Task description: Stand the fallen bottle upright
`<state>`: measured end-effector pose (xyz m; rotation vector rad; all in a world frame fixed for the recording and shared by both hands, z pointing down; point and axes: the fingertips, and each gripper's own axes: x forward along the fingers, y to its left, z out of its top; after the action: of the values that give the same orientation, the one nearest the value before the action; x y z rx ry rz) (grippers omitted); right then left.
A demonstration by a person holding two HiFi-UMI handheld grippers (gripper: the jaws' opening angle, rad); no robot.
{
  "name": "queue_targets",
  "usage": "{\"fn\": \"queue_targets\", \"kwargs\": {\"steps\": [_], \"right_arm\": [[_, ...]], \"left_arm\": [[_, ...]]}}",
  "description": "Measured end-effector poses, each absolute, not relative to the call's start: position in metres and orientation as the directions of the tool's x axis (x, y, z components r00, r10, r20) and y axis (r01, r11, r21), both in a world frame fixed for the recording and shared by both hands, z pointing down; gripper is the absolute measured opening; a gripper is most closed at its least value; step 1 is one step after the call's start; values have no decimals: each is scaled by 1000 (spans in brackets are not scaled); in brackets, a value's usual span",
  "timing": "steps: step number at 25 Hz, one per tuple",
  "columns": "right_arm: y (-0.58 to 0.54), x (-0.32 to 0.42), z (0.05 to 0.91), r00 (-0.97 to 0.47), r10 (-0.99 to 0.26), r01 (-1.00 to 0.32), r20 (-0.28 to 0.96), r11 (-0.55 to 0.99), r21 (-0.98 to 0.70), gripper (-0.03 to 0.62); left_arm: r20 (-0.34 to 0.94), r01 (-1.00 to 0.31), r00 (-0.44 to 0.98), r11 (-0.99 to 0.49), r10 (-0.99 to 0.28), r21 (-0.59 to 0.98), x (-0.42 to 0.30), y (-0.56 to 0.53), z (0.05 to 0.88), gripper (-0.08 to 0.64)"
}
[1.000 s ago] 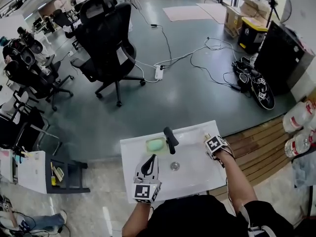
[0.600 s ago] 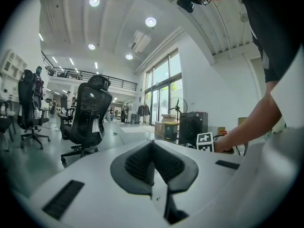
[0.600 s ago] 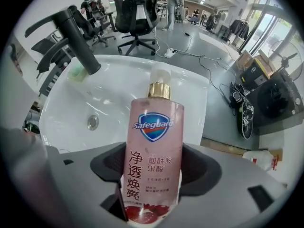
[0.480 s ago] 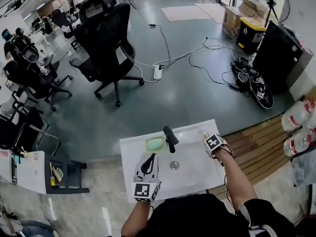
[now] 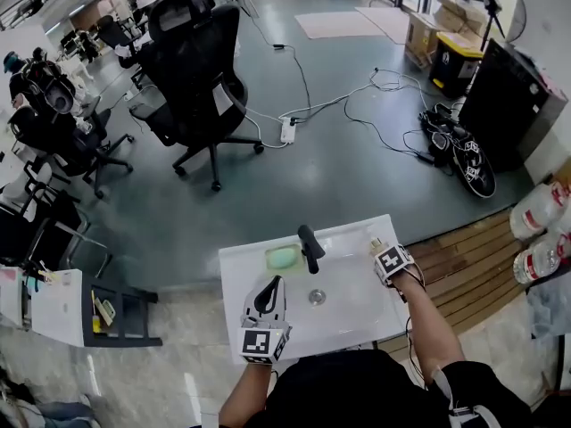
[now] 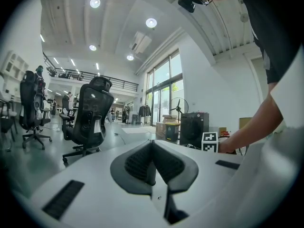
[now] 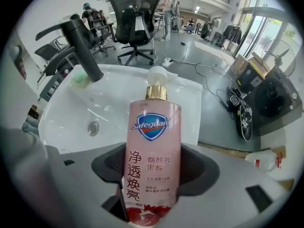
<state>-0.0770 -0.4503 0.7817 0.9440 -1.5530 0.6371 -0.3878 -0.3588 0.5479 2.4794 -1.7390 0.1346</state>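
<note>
A pink soap pump bottle [image 7: 153, 160] with a gold collar and white pump lies label-up between my right gripper's [image 7: 154, 177] jaws, pump pointing toward the sink's far rim. Both pads press on its sides. In the head view that gripper [image 5: 379, 246] is at the sink's right rim, and only the bottle's tip [image 5: 373, 241] shows beyond it. My left gripper [image 5: 272, 283] hovers over the front left of the white sink [image 5: 357, 315]. In its own view the left gripper [image 6: 153, 163] has its jaws together with nothing in them.
A black faucet [image 5: 310, 248] stands at the back of the basin, a green soap [image 5: 282, 259] left of it, the drain [image 5: 317, 297] in the middle. Office chairs [image 5: 192, 78] and floor cables lie beyond. Water jugs [image 5: 540, 208] stand at the right.
</note>
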Motion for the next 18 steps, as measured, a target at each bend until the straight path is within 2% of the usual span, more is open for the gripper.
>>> {"fn": "queue_targets", "kwargs": {"steps": [5,10,16,18], "right_arm": [[-444,-64,764,0,-294,-865,956,479,147,311],[-436,-98,756,-232,-334,-861,913,508,-33,310],[-430,-92,744,-244,-398,-864,884,503,-13,310],[-437,-87,731,-242,-456,-862,856,506,26,310]], "left_arm": [[144,-942,336,-333,-931,47,-388,-354,554,18],[150,-939,344,-340,-927,49,-380,-355,555,18],[144,-932,361,-359,-921,43,-366,-358,551,18],[146,-931,366,-364,-919,41,-362,-358,551,18]]}}
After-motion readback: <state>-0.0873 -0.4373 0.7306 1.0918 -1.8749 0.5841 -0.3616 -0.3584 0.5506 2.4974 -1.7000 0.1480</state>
